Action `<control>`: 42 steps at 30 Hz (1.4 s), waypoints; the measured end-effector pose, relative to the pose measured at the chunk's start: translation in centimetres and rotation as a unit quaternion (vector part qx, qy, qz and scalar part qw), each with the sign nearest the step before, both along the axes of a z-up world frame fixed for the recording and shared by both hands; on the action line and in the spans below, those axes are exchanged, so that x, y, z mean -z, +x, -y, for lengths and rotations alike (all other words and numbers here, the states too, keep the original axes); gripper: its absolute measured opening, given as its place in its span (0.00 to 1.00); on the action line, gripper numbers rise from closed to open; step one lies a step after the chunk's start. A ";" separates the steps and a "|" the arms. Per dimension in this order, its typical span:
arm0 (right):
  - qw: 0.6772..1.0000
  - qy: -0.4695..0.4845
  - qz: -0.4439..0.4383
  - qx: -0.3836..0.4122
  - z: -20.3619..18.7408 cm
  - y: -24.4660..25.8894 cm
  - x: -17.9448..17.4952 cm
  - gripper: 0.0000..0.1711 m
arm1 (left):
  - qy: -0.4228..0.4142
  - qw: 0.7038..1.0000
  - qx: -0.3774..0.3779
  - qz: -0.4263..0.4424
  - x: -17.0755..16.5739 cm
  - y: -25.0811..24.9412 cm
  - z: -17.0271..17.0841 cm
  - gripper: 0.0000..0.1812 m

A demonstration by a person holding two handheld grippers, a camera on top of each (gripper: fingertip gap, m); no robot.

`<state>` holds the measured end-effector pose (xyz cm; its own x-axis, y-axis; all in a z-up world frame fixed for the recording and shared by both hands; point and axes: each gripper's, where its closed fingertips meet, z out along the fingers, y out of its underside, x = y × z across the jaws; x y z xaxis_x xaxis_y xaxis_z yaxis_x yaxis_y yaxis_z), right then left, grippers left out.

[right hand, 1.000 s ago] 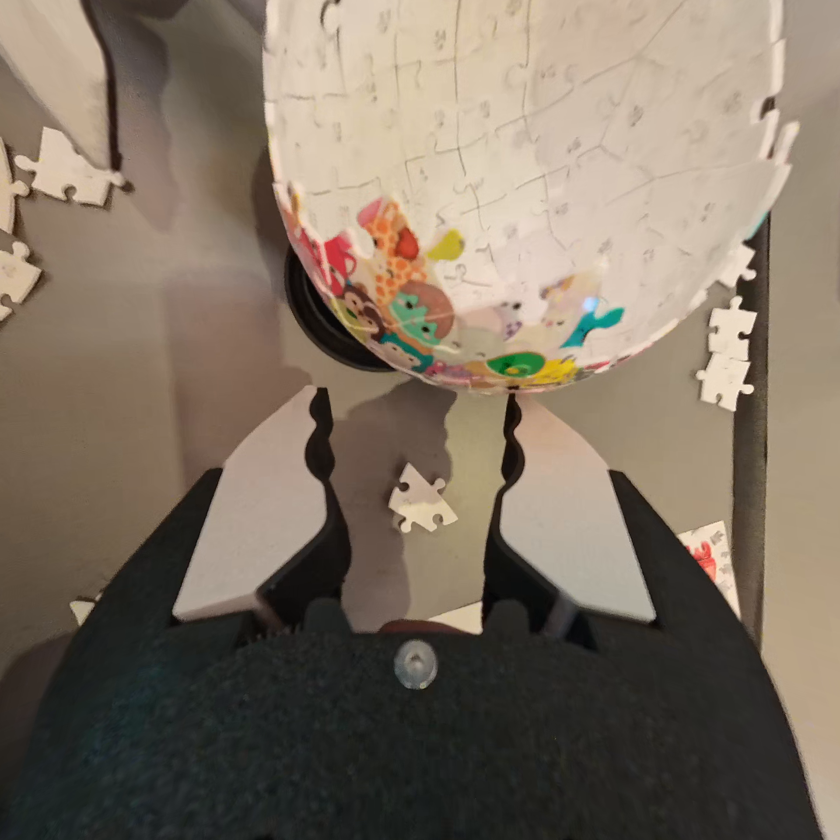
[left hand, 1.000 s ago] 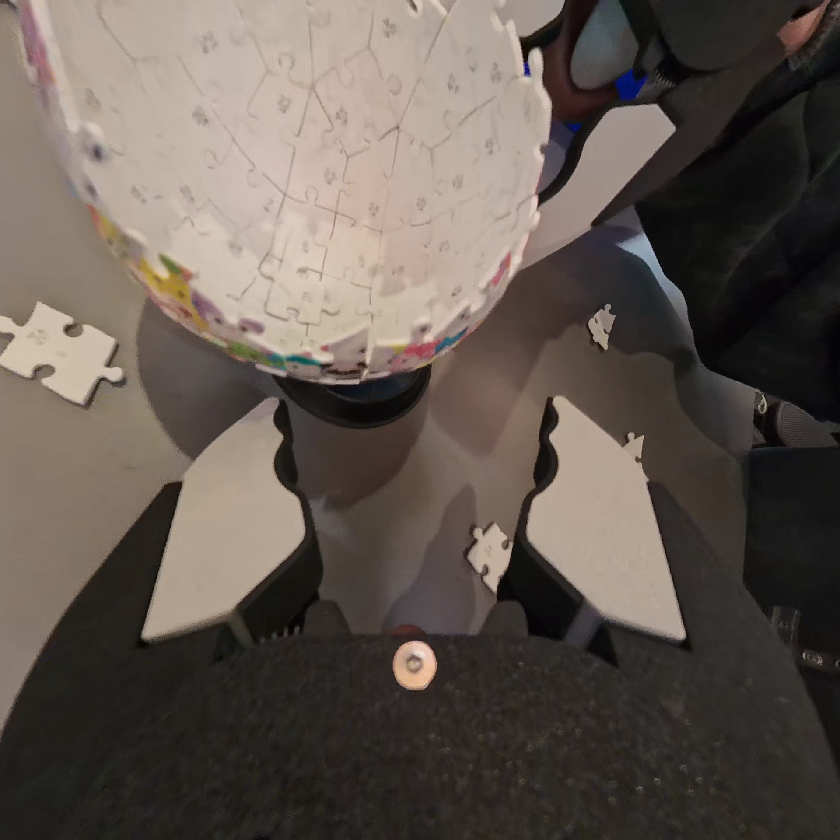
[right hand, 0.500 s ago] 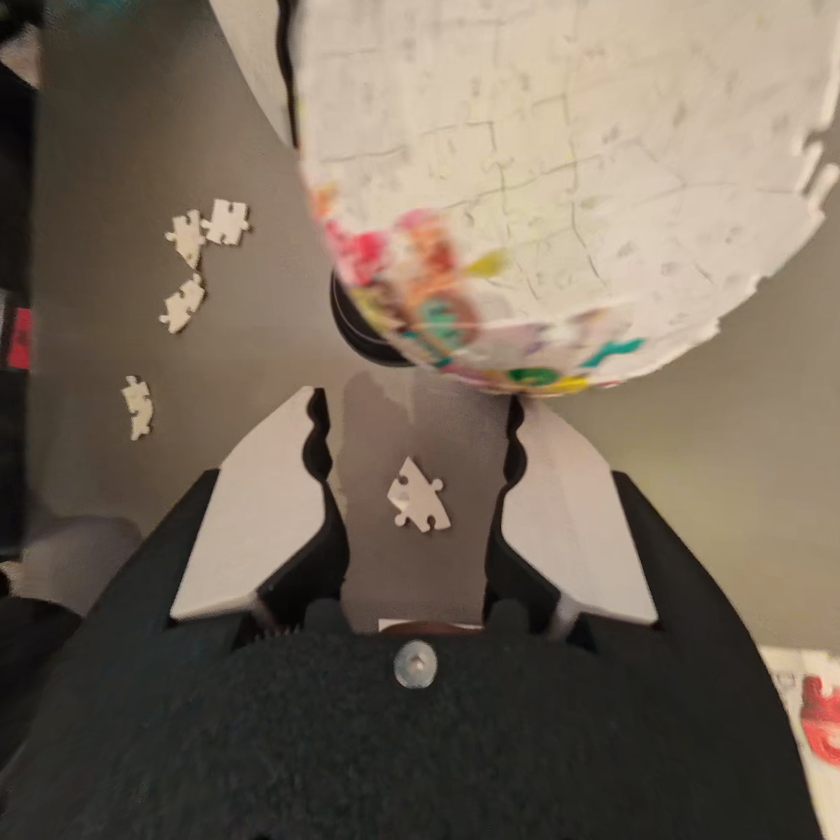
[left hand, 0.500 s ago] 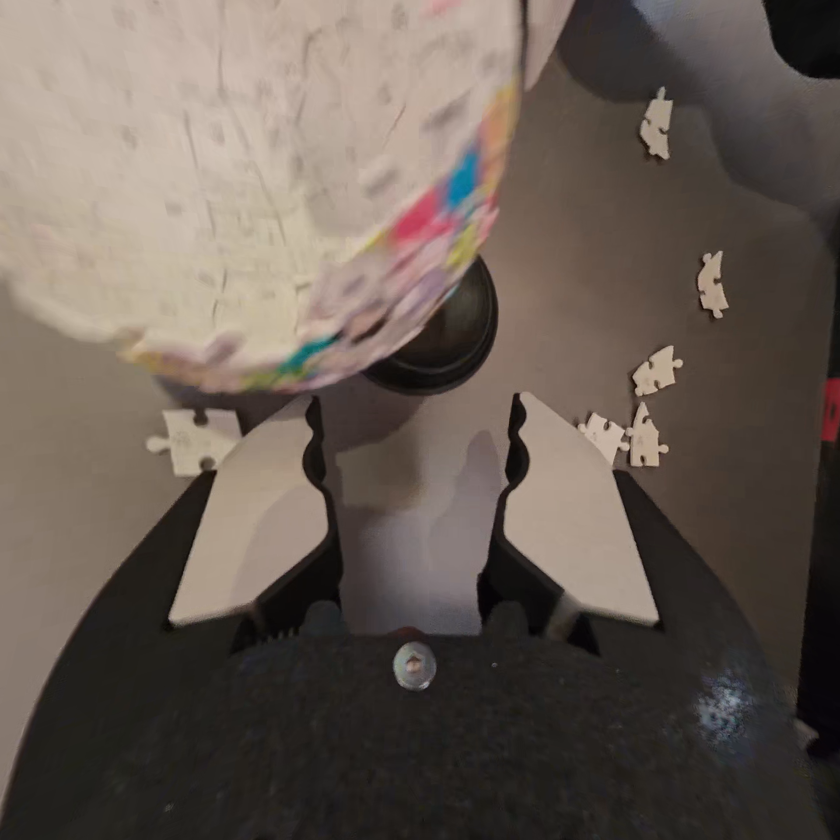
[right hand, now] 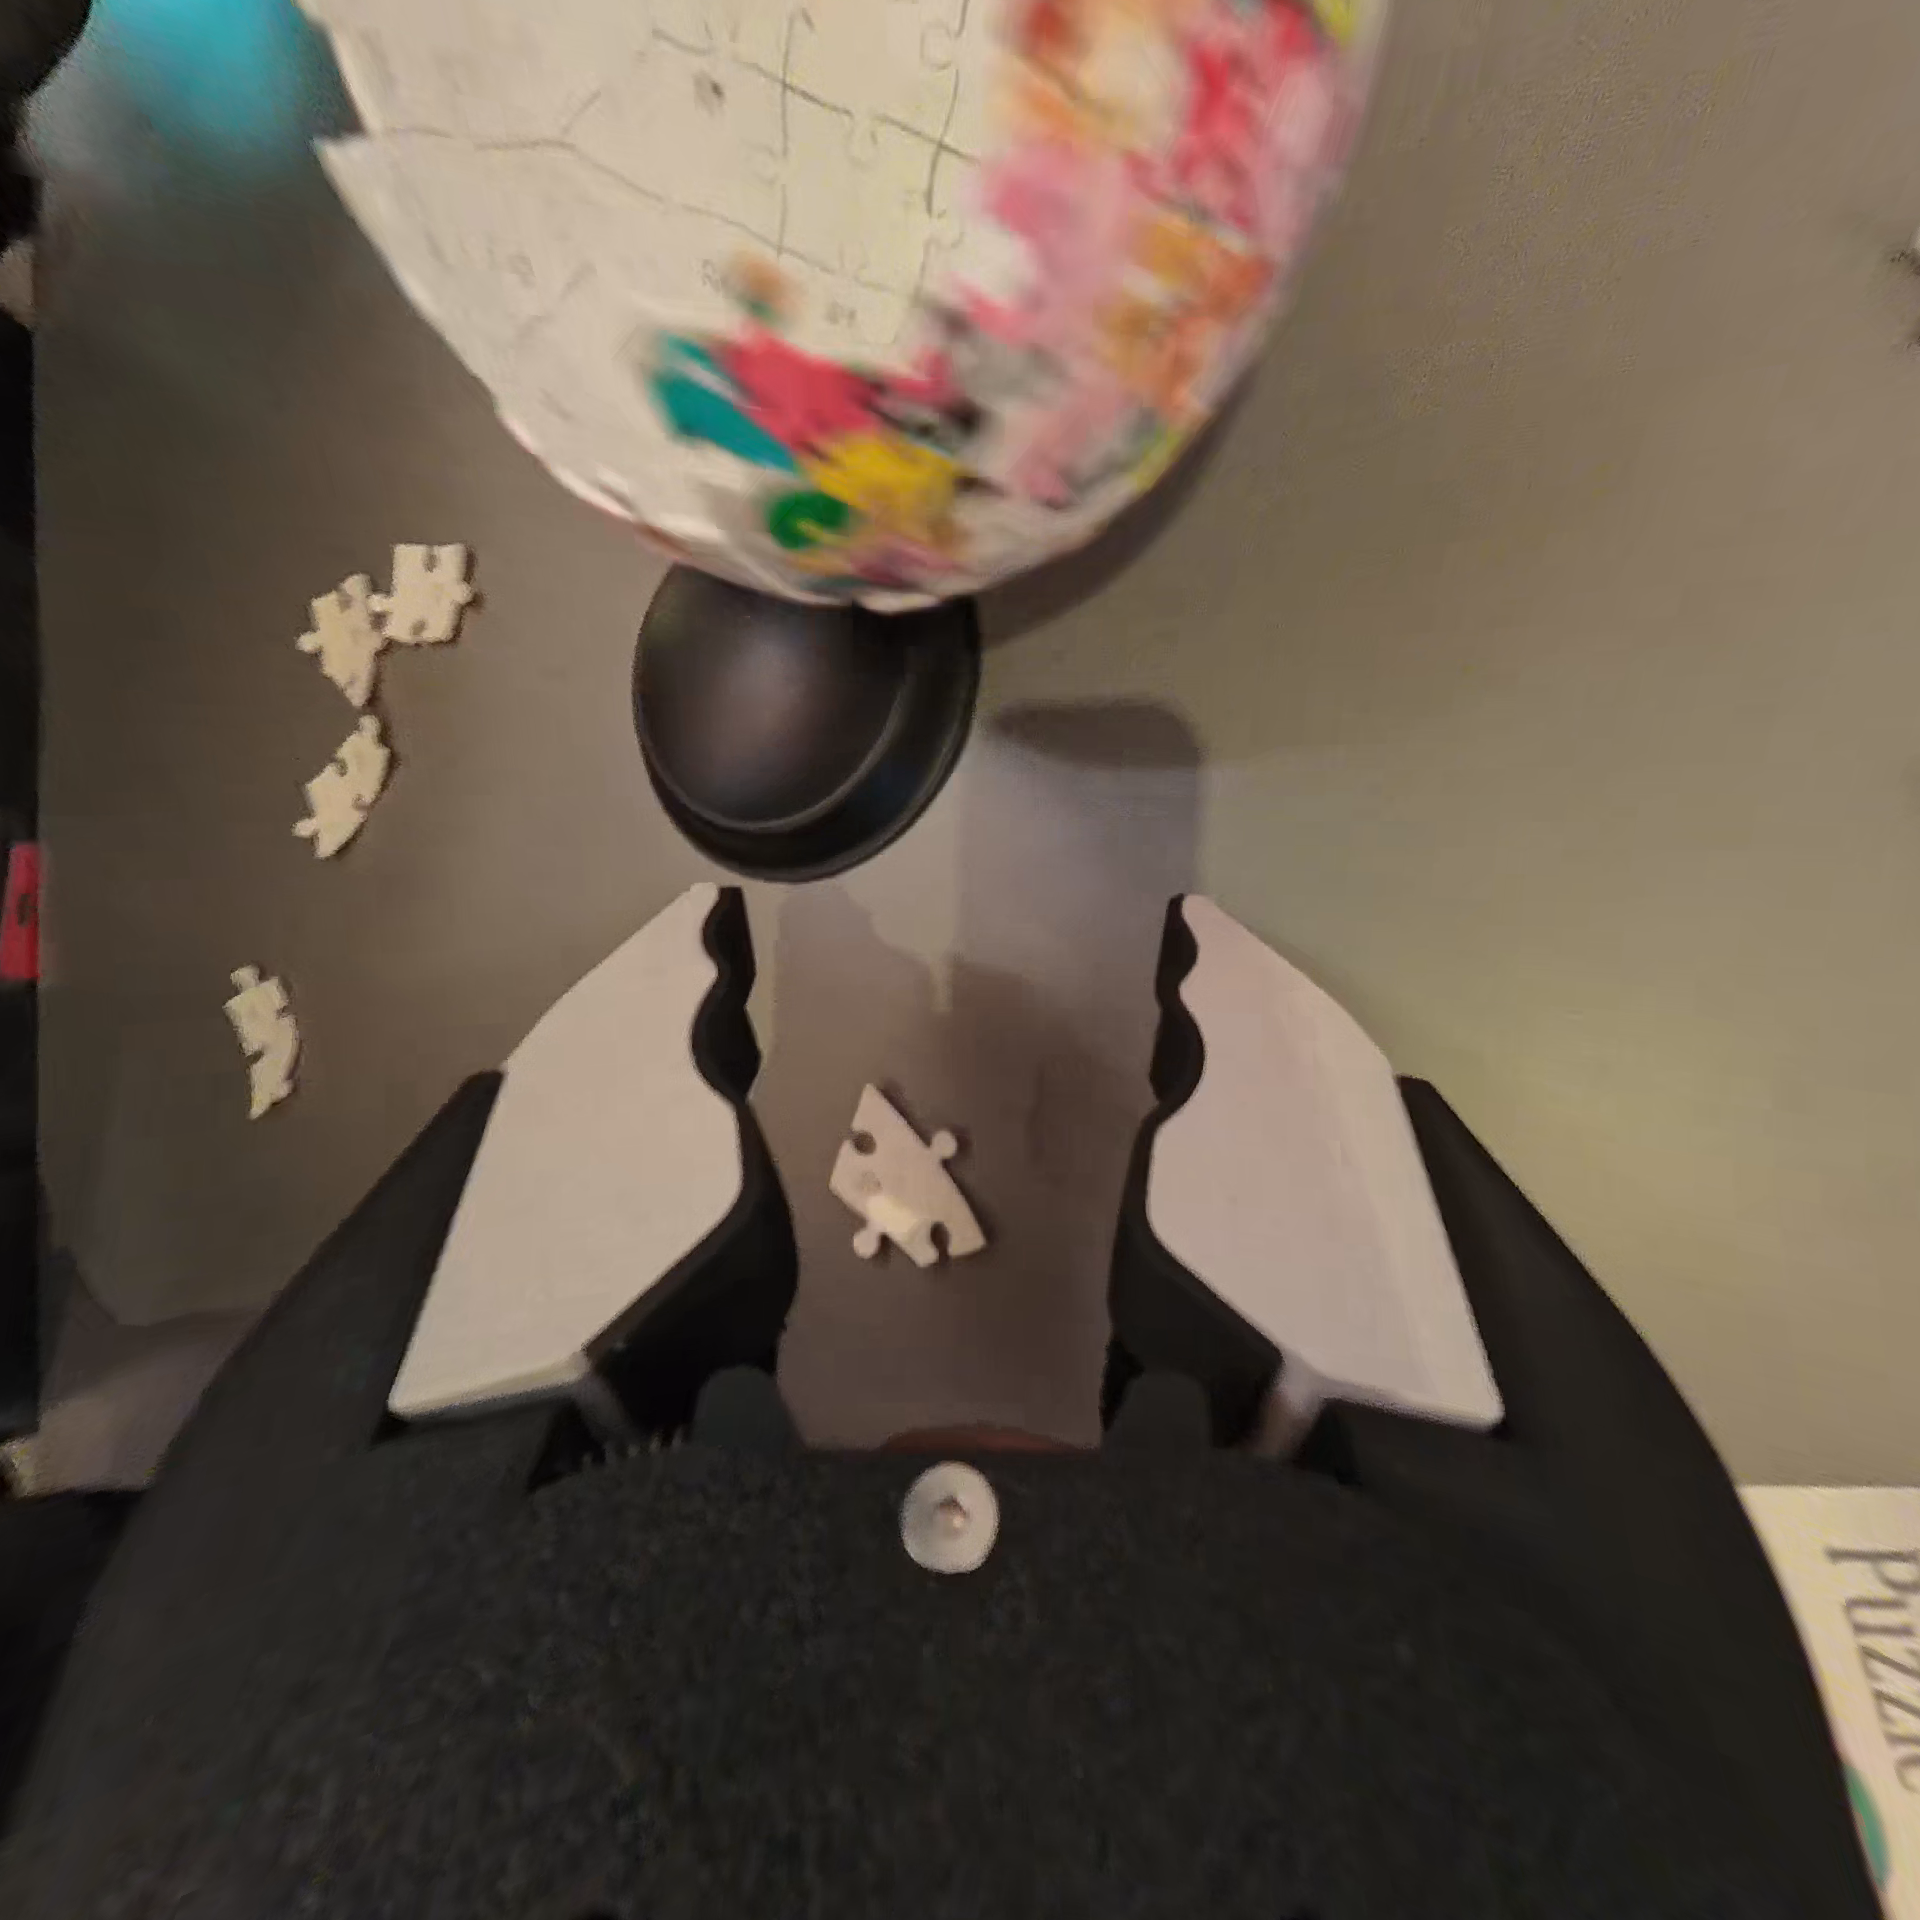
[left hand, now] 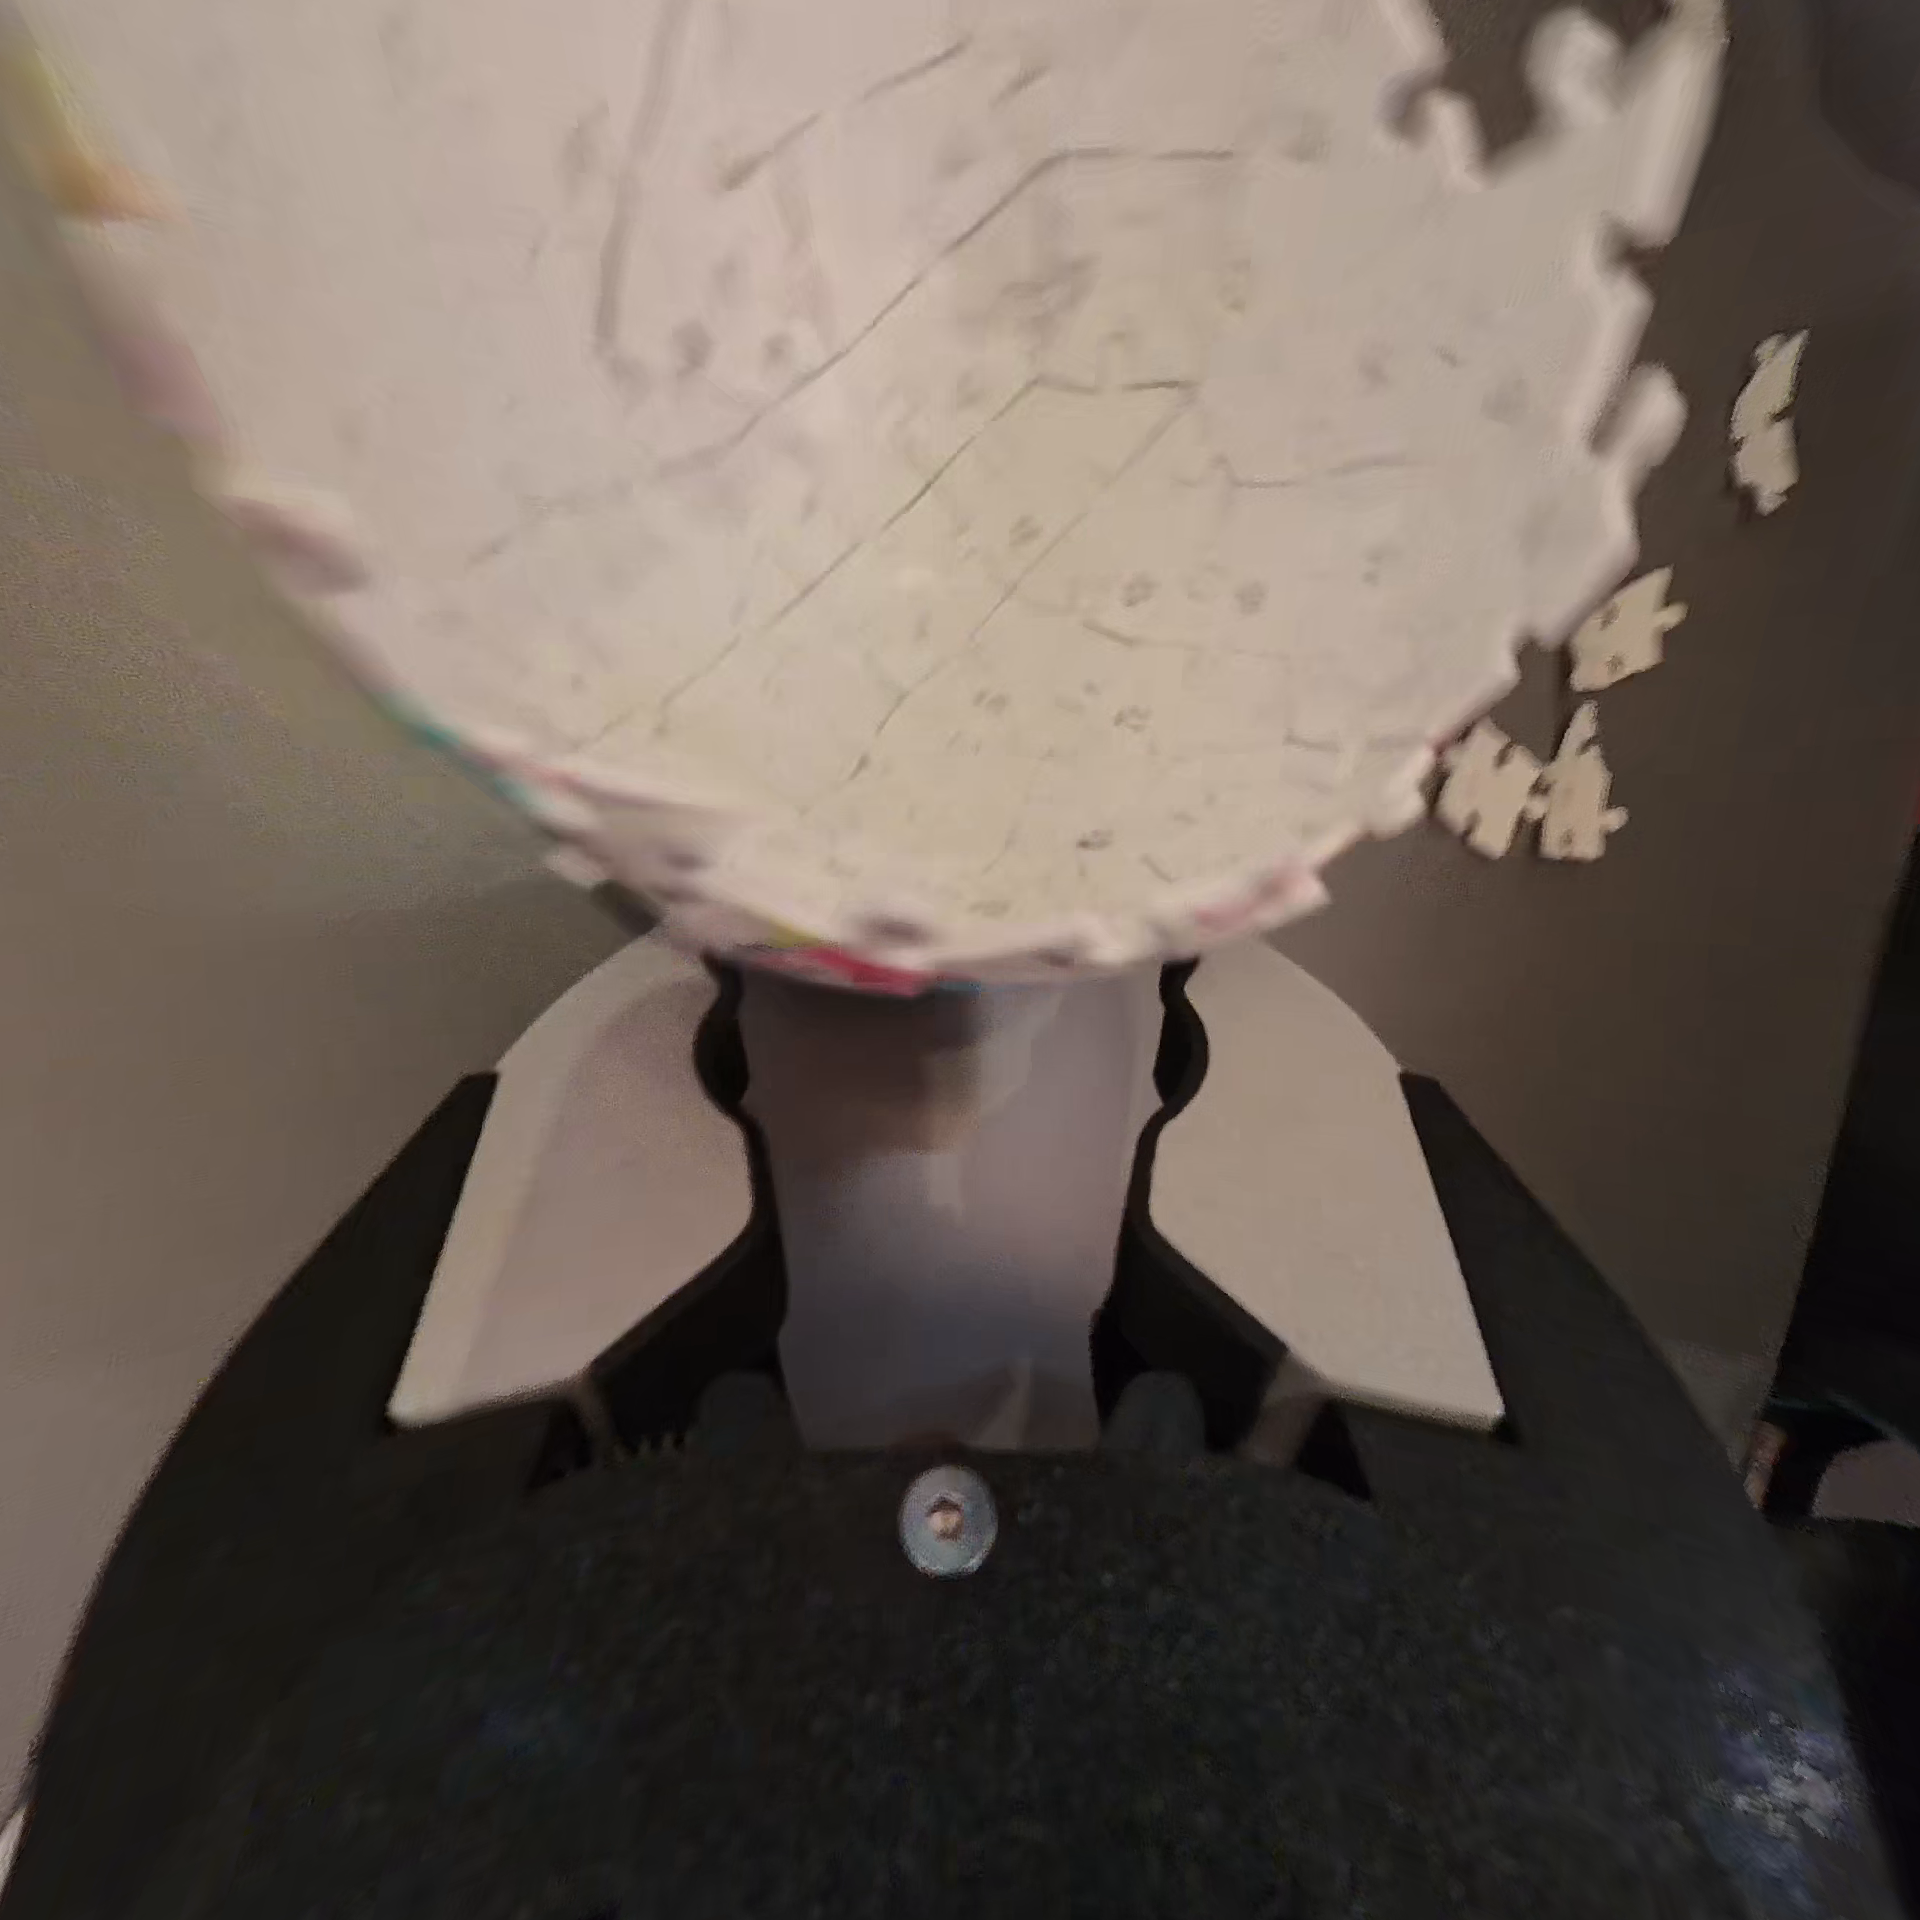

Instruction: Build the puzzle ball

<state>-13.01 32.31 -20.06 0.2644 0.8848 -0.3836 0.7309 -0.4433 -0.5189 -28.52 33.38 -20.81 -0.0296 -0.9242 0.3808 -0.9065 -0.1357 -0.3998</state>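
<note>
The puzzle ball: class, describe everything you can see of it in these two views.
The puzzle ball is an unfinished shell of interlocked curved pieces, hard and thin by the look of it. Its open edge is jagged with tabs and notches; the inside is plain white with faint marks, the outside printed in pink, red, teal, yellow and green. It appears tilted above a black round stand on the grey table; contact is unclear. Neither gripper visibly touches it.

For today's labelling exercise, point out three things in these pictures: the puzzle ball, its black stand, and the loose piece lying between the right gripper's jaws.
puzzle ball [right hand: 727, 208]: right wrist view, on its white inner shell.
black stand [right hand: 779, 727]: right wrist view, on its domed top.
loose piece [right hand: 904, 1190]: right wrist view, on the piece's white middle.
</note>
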 end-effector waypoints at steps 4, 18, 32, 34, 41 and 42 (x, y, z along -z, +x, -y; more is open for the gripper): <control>0.994 0.106 0.017 0.030 -0.6 -1.4 0.9 0.51 | 0.006 1.000 0.003 -0.007 0.2 -1.8 -1.7 0.41; 0.981 0.191 0.023 0.042 -1.9 -5.0 0.3 0.53 | 0.043 0.996 0.071 -0.029 -0.3 0.9 -0.4 0.50; 0.989 0.134 0.049 -0.031 4.3 -2.8 -3.9 0.52 | -0.015 0.998 0.033 0.048 -3.4 3.1 7.2 0.55; 0.993 0.100 0.048 -0.043 5.5 -2.5 -3.2 0.52 | -0.022 0.998 0.037 0.048 -2.8 3.3 8.8 0.55; 0.999 -0.026 0.022 -0.032 6.3 -2.1 -1.2 0.50 | -0.062 0.997 0.029 0.036 -1.4 3.3 10.3 0.52; 0.999 -0.019 0.014 -0.027 6.0 -2.2 -1.3 0.50 | -0.060 0.997 0.025 0.037 -1.4 3.3 10.2 0.52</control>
